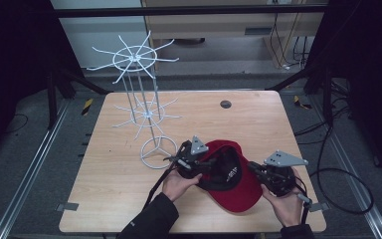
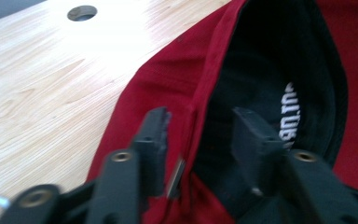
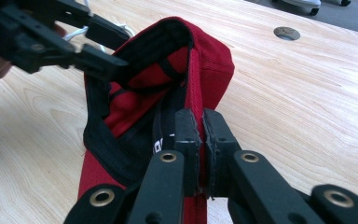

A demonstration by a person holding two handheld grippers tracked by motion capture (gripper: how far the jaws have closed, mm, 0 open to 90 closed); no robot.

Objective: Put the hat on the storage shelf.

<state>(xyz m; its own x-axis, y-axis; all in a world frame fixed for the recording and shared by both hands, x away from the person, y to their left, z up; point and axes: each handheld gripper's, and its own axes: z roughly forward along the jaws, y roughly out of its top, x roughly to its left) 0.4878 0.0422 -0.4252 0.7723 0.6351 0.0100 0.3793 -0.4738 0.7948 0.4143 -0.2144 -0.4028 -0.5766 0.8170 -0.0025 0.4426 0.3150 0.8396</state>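
Observation:
A red cap (image 1: pixel 239 193) with black lining lies upside down on the wooden table (image 1: pixel 258 124), its opening facing up. My left gripper (image 1: pixel 202 165) reaches the cap's left rim. In the left gripper view its jaws (image 2: pixel 198 133) stand apart, one outside the red cap wall (image 2: pixel 158 79) and one inside over the lining, with the rim between them and untouched. My right gripper (image 1: pixel 256 170) is at the cap's right side. Its jaws (image 3: pixel 203 126) are pinched shut on the red cap's (image 3: pixel 213 60) rim. The left gripper (image 3: pixel 98 49) shows beyond at the far rim.
A white wire hat stand (image 1: pixel 144 99) with two tiers of hooks rises at the table's left, its ring base (image 1: pixel 157 152) close to my left gripper. A round hole (image 1: pixel 225 104) sits near the table's far edge. Cables lie on the floor at the right.

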